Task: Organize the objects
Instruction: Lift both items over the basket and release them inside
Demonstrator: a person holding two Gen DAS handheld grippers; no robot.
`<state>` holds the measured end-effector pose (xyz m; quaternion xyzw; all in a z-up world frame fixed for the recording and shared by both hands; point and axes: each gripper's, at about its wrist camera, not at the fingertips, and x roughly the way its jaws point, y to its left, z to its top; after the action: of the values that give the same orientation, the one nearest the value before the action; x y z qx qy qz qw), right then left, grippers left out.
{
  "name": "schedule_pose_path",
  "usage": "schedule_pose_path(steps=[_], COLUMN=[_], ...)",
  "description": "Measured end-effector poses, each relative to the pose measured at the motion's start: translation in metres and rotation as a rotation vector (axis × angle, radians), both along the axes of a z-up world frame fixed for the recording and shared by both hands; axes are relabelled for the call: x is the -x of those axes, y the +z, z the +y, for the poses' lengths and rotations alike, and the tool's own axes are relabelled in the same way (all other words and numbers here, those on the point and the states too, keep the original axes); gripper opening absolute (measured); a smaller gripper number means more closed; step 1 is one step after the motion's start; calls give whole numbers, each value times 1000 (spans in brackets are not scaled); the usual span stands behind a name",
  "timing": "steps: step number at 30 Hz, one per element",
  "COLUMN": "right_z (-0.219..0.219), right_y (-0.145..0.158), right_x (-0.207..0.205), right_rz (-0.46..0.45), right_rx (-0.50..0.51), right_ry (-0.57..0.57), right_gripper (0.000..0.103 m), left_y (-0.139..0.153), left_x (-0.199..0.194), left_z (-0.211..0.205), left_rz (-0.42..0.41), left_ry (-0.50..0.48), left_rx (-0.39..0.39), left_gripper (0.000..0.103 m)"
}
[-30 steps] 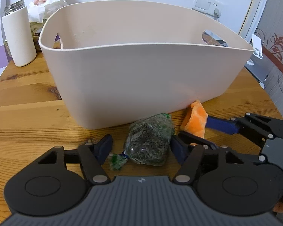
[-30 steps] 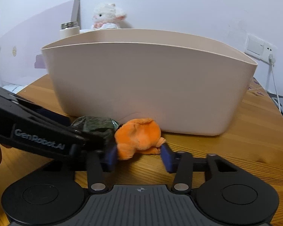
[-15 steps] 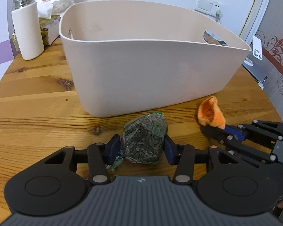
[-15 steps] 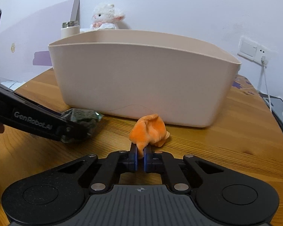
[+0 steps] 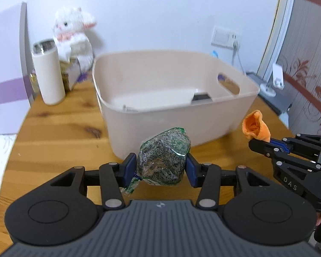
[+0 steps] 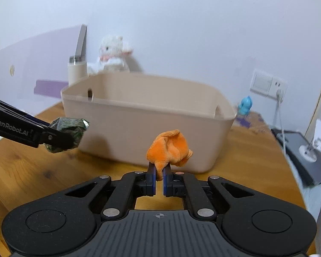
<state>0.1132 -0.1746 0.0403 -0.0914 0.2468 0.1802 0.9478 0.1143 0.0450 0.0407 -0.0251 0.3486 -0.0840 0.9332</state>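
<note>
My left gripper (image 5: 161,168) is shut on a clear bag of dark green dried leaves (image 5: 163,157) and holds it in the air in front of the beige plastic bin (image 5: 175,115). My right gripper (image 6: 158,181) is shut on an orange plush toy (image 6: 169,147), also lifted, in front of the bin (image 6: 147,124). In the left wrist view the right gripper (image 5: 267,144) holds the orange toy (image 5: 254,126) at the bin's right corner. In the right wrist view the bag (image 6: 66,133) hangs at the left. A small dark item (image 5: 201,97) lies inside the bin.
The bin stands on a round wooden table (image 5: 53,132). A white tumbler (image 5: 48,72) and a white plush lamb (image 5: 72,34) stand at the back left. A wall socket (image 6: 267,84), a small blue figure (image 6: 245,105) and a dark device (image 6: 306,150) are at the right.
Both grippers have closed on their objects and lifted them off the table. The views now look down over the bin's rim into it.
</note>
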Motion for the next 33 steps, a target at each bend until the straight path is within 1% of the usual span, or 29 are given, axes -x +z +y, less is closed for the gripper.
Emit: schedule_pose_path(steps=[4, 9, 13, 15, 18, 21, 24, 28, 31, 33], right_z=[-4, -6, -3, 0, 6, 15, 23, 32, 38, 42], right_y=[21, 45, 60, 64, 67, 65, 60, 50, 39, 30], right_x=[0, -8, -19, -27, -42, -56, -71, -93, -104, -110], right_rz=[-59, -118, -148, -157, -157, -159, -146, -107, -70, -50], right_rx=[-26, -48, -63, -60, -58, -37, -21, -12, -5, 14], right_ry=[-2, -6, -5, -8, -4, -3, 1, -9, -14, -19], right_gripper=[6, 6, 6, 6, 6, 6, 6, 6, 6, 6], left_y=[25, 50, 62, 66, 69, 65, 55, 33, 15, 5], left_x=[2, -7, -22, -30, -47, -67, -89, -118, -133, -139], left_z=[5, 6, 6, 5, 0, -4, -5, -8, -13, -14], left_rz=[-64, -127, -148, -151, -156, -143, -109, -46, -15, 12], left_ry=[12, 29, 34, 35, 42, 59, 76, 81, 76, 69], left_rx=[9, -9, -6, -1, -17, -41, -62, -111, -162, -173], left_gripper=[51, 51, 51, 51, 51, 51, 51, 51, 51, 51])
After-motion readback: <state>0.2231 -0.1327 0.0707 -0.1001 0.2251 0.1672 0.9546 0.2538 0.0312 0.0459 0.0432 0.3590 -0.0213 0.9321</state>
